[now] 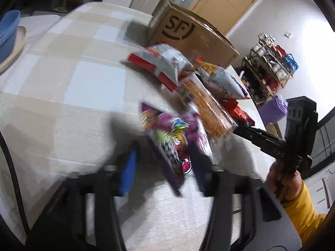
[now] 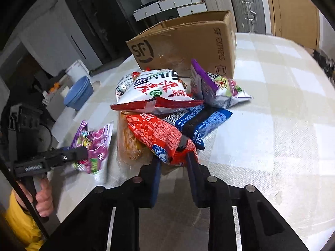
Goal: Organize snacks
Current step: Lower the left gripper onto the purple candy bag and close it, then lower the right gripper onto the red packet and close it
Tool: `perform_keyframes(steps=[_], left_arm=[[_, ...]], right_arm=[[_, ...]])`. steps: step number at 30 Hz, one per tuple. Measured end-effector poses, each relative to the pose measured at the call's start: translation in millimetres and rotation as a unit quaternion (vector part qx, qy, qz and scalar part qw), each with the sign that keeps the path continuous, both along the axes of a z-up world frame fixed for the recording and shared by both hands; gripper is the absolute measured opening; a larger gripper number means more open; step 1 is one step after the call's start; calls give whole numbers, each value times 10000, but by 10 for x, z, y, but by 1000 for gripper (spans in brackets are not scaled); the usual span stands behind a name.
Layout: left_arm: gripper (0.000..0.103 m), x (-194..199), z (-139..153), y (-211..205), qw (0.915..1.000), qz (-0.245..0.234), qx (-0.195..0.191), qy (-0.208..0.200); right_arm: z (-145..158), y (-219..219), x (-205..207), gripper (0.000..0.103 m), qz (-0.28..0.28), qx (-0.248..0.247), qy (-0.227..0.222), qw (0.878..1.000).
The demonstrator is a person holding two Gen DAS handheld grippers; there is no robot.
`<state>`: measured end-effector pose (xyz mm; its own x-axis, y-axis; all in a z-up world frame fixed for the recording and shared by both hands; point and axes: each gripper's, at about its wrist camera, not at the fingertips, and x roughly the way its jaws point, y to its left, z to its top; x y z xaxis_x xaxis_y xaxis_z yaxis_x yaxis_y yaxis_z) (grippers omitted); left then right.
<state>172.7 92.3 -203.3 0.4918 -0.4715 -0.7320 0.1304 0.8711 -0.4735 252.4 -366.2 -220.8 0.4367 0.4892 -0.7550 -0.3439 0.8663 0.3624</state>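
Observation:
A purple snack bag [image 1: 167,138] hangs blurred between the fingers of my left gripper [image 1: 167,167], just over the checked tablecloth [image 1: 62,87]. A gap shows beside its blue pad [image 1: 129,167], so the jaws stand open around the bag. The right wrist view shows the same bag [image 2: 94,146] at the left gripper [image 2: 79,153]. My right gripper [image 2: 173,163] is shut on the near end of a red packet [image 2: 155,133] in the snack pile. The pile also holds a white and red chip bag [image 2: 155,92], a blue packet [image 2: 201,121] and a clear orange pack [image 2: 129,144].
An open SF cardboard box [image 2: 184,41] stands behind the pile, and a purple and white bag [image 2: 217,85] leans before it. A blue basin [image 2: 79,92] sits off the table's left. Bare cloth [image 2: 282,125] stretches right. A shelf of jars [image 1: 270,62] stands beyond the table.

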Motion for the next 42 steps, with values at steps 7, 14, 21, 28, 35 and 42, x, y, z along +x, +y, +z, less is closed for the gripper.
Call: perform_keyframes(steps=[7, 14, 21, 28, 35, 42], left_arm=[[17, -12, 31, -62, 10000, 3, -95, -14], [16, -43, 49, -15, 9999, 58, -144, 15], [16, -76, 61, 4, 10000, -32, 0, -11], [16, -78, 83, -3, 9999, -104, 101, -56], [17, -64, 56, 20, 9999, -126, 27, -32], [17, -60, 57, 23, 9999, -162, 26, -32]], right_arm=[[-41, -104, 27, 10, -112, 474, 94, 9988], [-40, -202, 2, 3, -148, 869, 191, 9959], [26, -69, -98, 4, 284, 146, -115, 9994], [175, 43, -112, 20, 385, -283, -530, 9974], [406, 173, -157, 69, 571, -787, -1267, 9872], [295, 314, 145, 57, 1025, -589, -905, 9888]])
